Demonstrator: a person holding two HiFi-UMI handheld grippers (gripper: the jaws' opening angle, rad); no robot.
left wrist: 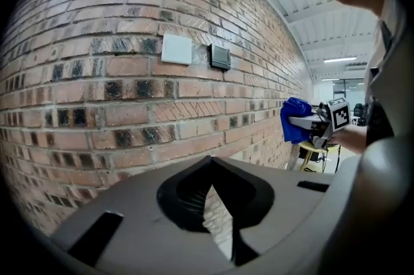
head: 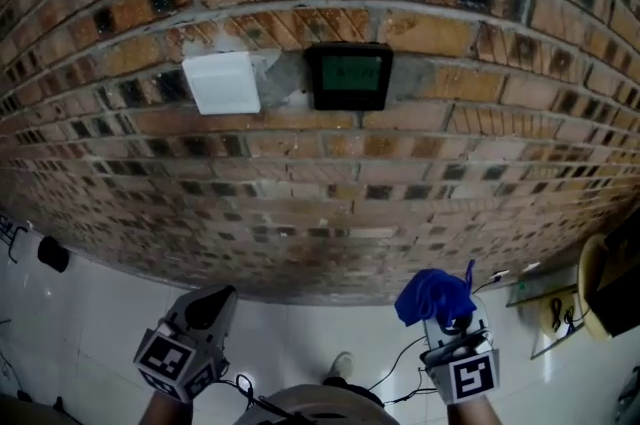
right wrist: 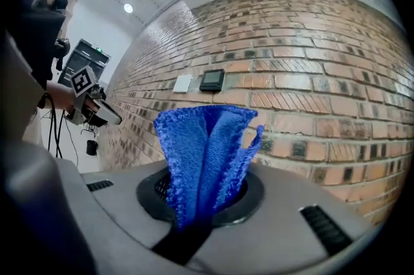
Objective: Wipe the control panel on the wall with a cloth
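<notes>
Though greenish, control panel (head: 348,76) readout illegible.

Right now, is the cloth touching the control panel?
No: the blue cloth, clamped in the right hand-held gripper, sits well below the control panel, with bare brick between them.

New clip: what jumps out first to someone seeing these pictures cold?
A bright blue cloth stands bunched in the right gripper, low in the head view. Higher up, a dark control panel sits on the brick wall beside a white plate. The left gripper is empty and off the wall.
</notes>
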